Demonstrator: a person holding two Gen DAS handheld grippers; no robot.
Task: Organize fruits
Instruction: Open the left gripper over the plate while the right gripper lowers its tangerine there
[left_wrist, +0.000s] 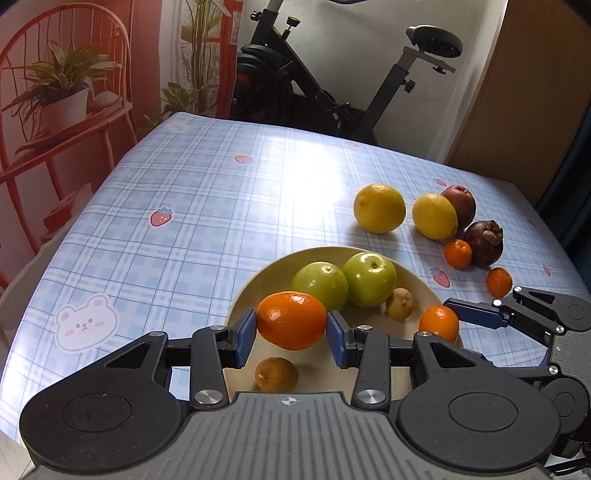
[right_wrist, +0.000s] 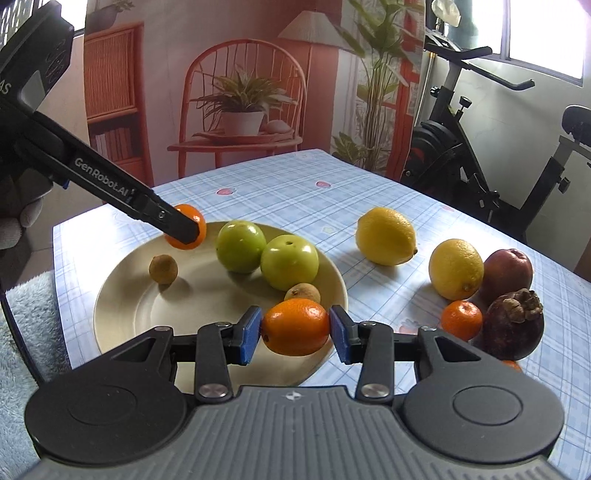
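Round pale-cream plate (right_wrist: 122, 306), lying on the blue-checked tablecloth with strawberry and bear prints (left_wrist: 177, 192), is holding two glossy green apples (right_wrist: 241, 246) (right_wrist: 289, 261) touching side by side at its far part, one small brown round fruit (right_wrist: 163, 269) sitting alone on its left part, and a second small brown fruit (right_wrist: 302, 293) resting near the right rim just in front of the apples. The left gripper (left_wrist: 291, 329) is gripping a small oval orange mandarin (left_wrist: 291, 319) between its blue pads, which are pressing on both ends, and is holding it above the plate's left portion; in the right wrist view the same mandarin (right_wrist: 184, 227) is showing at the plate's far-left edge, partly covered by a black finger. The right gripper (right_wrist: 294, 329) is likewise clamping a second orange mandarin (right_wrist: 295, 326), pads closed narrowly on its two ends, above the plate's near-right rim. Lying loose on the cloth to the right of the plate: two yellow lemons (right_wrist: 386, 236) (right_wrist: 456, 268), a dark red apple (right_wrist: 508, 271) touching the nearer lemon, a purple-brown mangosteen (right_wrist: 511, 325), and a small orange mandarin (right_wrist: 461, 319) just beside the mangosteen; another small mandarin (left_wrist: 498, 282) is sitting apart nearer the table edge. Behind the table are standing a black exercise bike (left_wrist: 295, 85) and a printed backdrop of a red chair with potted plant (right_wrist: 243, 110).
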